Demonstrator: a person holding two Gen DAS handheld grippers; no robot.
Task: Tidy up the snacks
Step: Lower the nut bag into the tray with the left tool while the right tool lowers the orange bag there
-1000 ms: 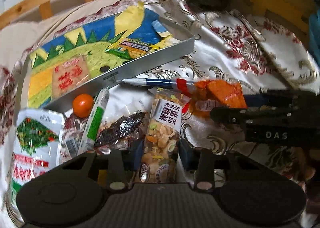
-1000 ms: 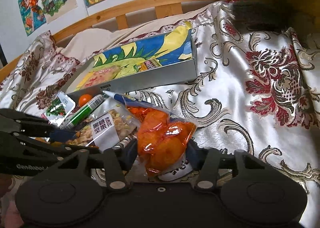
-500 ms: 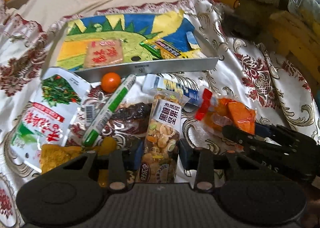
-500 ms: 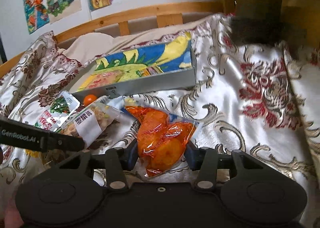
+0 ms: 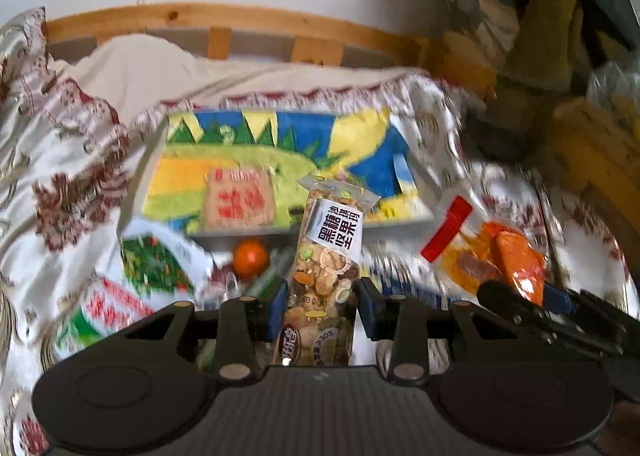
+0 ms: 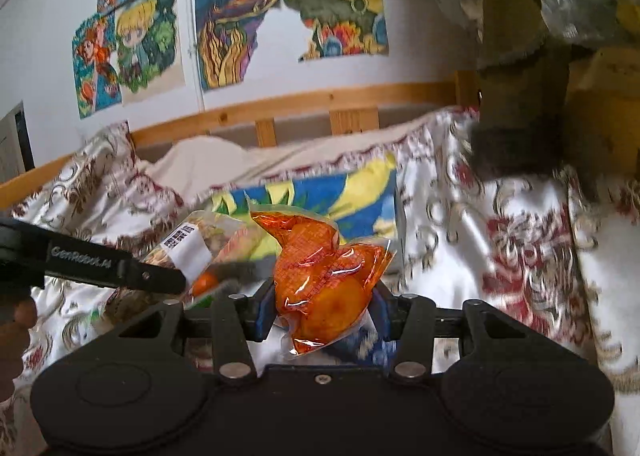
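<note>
Both grippers are loaded here. The left gripper (image 5: 318, 306) has its jaws clamped on the lower part of the nut mix packet (image 5: 326, 268), which stands up in the centre of the left wrist view, in front of the colourful tray (image 5: 280, 160) on the bed (image 5: 72, 160). The right gripper (image 6: 324, 314) has its jaws pinched on the orange vacuum-sealed snack pouch (image 6: 326, 280), mid-frame in its own view and lifted off the bedspread.

Handling guess: both packs look light. The nut packet seems fairly stiff since it holds itself upright, so a low grip on the body works. The orange pouch looks soft, glossy and probably slippery, so it's better squeezed across the lumpy middle than by the thin film edge. The small orange fruit (image 5: 251, 258) and the green-and-white snack bag (image 5: 156, 268) sit lower left, outside the tray.
</note>
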